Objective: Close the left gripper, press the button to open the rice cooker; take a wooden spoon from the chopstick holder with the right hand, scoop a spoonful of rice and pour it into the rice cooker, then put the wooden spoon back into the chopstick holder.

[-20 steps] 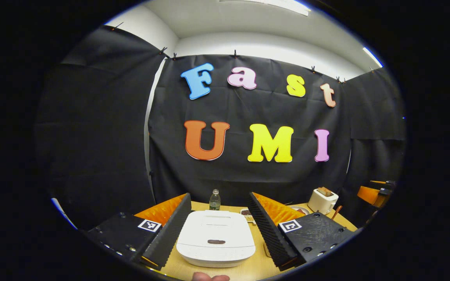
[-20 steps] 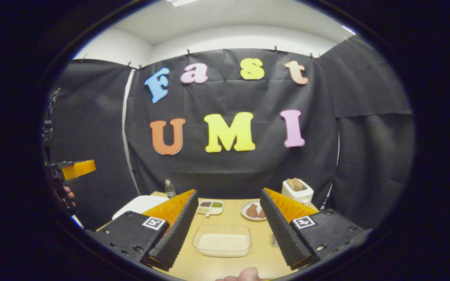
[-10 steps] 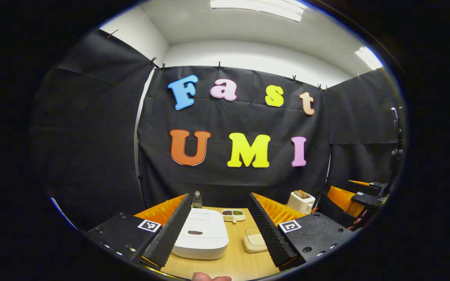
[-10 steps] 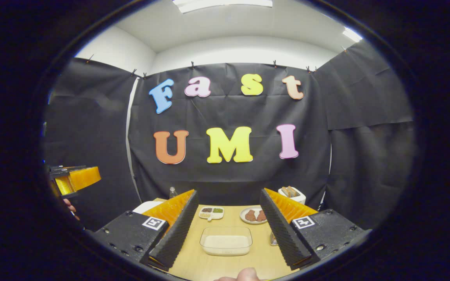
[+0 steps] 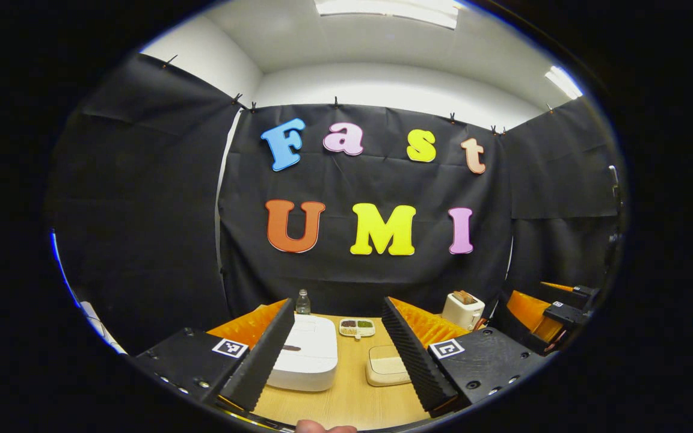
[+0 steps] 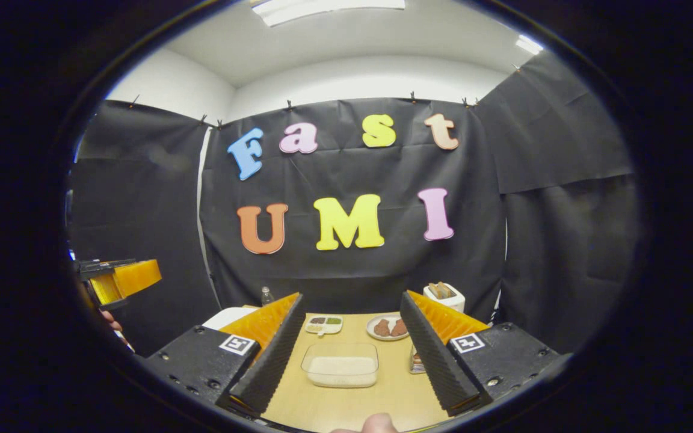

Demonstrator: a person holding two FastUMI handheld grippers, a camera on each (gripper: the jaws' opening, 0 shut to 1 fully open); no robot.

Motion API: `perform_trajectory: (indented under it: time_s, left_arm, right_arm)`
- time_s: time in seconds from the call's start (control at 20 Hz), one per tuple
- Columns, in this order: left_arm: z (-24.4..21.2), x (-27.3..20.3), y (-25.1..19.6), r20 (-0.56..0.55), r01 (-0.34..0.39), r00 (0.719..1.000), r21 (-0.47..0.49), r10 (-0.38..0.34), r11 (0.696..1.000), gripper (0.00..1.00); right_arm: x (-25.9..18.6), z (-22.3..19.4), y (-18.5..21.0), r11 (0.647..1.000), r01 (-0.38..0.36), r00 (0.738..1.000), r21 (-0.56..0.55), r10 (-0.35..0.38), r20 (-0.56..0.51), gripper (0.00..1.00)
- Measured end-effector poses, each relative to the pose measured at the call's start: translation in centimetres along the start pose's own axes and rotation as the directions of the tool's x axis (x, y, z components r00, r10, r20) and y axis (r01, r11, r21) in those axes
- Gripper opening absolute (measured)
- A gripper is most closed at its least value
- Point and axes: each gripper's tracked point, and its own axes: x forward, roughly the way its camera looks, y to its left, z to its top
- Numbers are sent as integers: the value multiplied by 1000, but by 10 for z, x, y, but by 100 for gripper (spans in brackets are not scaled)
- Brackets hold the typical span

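The cooker (image 5: 304,353) had slid left behind the left claw (image 5: 337,355) — both claws, right claw (image 6: 351,361) too, stayed wide and empty, so the button (image 5: 291,347) went unpressed.

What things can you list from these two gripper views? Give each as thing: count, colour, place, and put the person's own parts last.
Rice cooker: one, white, lid down, table's left.
Rice container: one, clear, holding white rice, table's middle.
Bottle: one, clear, behind the cooker.
Divided dish: one, white, back of the table.
Plate: one, white, holding brown food, right of the dish.
Toaster: one, white, back right.
Table: one, light wood.
Left gripper: one, black and orange, open.
Right gripper: one, black and orange, open.
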Motion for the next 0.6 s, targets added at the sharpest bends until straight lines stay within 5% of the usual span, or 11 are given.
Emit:
perform_trajectory:
  time_s: [0.6]
  left_arm:
    - [-4, -7, -14, -18, 5, 1000, -24, -6, 1000, 94]
  right_arm:
    - [-14, 16, 6, 1000, -9, 1000, 1, 9, 20, 100]
